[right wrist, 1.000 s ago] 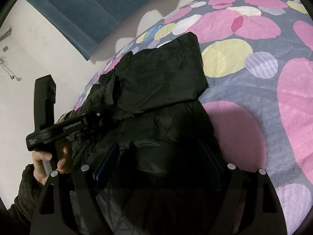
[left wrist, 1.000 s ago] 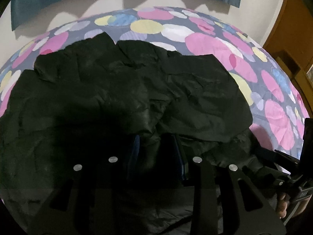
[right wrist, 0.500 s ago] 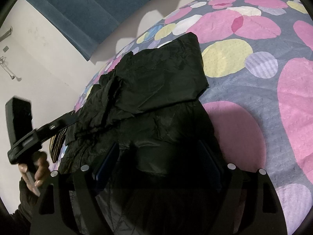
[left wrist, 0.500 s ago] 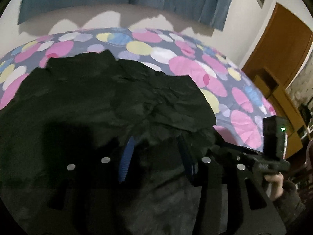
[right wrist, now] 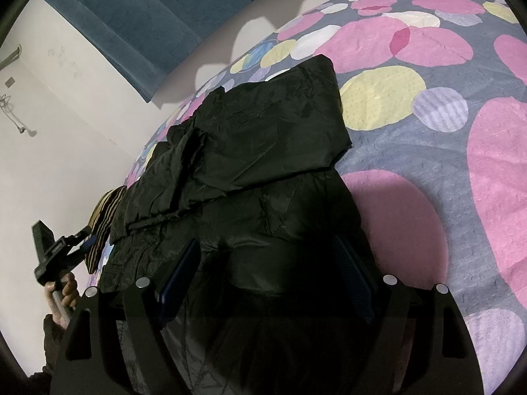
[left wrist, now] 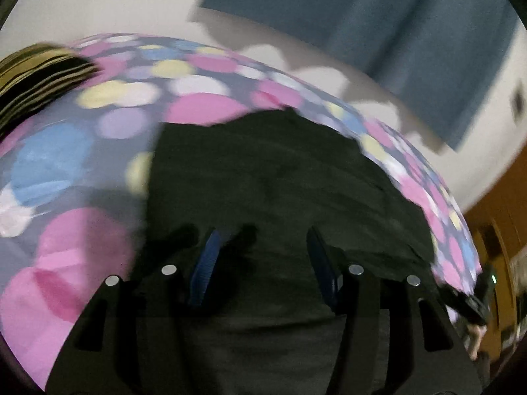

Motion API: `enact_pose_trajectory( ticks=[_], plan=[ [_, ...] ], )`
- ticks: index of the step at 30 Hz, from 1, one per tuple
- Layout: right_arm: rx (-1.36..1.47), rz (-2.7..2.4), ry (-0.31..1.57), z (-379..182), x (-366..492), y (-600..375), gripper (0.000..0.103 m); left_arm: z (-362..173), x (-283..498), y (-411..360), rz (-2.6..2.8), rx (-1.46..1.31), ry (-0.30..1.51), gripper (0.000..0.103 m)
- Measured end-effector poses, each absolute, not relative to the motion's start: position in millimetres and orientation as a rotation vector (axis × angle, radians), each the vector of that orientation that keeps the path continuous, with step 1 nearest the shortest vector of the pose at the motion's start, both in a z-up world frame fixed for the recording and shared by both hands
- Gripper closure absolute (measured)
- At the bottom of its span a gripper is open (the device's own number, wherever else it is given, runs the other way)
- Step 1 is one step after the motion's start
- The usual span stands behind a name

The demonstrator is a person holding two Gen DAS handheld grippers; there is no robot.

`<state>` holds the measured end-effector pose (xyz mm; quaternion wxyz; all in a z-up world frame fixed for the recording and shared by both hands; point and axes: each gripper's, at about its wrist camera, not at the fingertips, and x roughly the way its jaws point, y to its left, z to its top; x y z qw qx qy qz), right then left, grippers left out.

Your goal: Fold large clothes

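A large black quilted jacket [right wrist: 263, 151] lies partly folded on the bed; it also shows, blurred, in the left wrist view [left wrist: 280, 191]. My right gripper [right wrist: 266, 263] is open, its blue-padded fingers [right wrist: 179, 271] spread over the jacket's near edge. My left gripper [left wrist: 260, 250] is open above the jacket's left edge, holding nothing. The left gripper also shows at the left of the right wrist view [right wrist: 56, 256], held in a hand. The right gripper shows small at the far right of the left wrist view [left wrist: 474, 299].
The bed has a grey cover with pink, yellow and blue circles [right wrist: 428, 138]. A yellow-and-black striped garment [left wrist: 36, 79] lies at the bed's far left; it also shows in the right wrist view [right wrist: 105, 223]. Blue curtains [right wrist: 138, 16] and a white wall lie behind. A wooden door [left wrist: 500, 223] stands right.
My left gripper has let go of the jacket, swung left and opened. The right gripper has stayed still over the jacket's near edge.
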<state>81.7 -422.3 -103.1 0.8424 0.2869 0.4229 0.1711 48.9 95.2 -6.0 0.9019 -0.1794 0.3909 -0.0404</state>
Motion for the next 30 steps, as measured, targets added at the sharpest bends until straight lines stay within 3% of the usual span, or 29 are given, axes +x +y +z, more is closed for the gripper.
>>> enact_pose_trajectory(
  ticks=[7, 16, 21, 24, 27, 30],
  plan=[
    [0.606, 0.362, 0.887, -99.7, 81.0, -422.3, 0.022, -39.5, 72.2, 158.2, -0.002, -0.466, 0.851, 0.049],
    [0.577, 0.319, 0.851, -67.4, 94.2, -445.5, 0.023, -53.5, 106.6, 176.9, -0.062, -0.482, 0.891, 0.048],
    [0.735, 0.290, 0.894, -88.6, 143.7, -479.6, 0.024, -59.1, 125.0, 176.8, -0.080, -0.453, 0.912, 0.048],
    [0.742, 0.302, 0.940, -101.9, 164.8, -476.5, 0.037, -63.4, 132.8, 174.0, -0.077, -0.430, 0.926, 0.051],
    [0.696, 0.319, 0.978, -110.6, 182.5, -462.1, 0.054, -66.7, 137.8, 166.5, -0.070, -0.393, 0.940, 0.065],
    [0.663, 0.299, 0.989, -112.8, 185.5, -457.4, 0.062, -70.4, 140.2, 157.6, -0.041, -0.325, 0.953, 0.077]
  ],
)
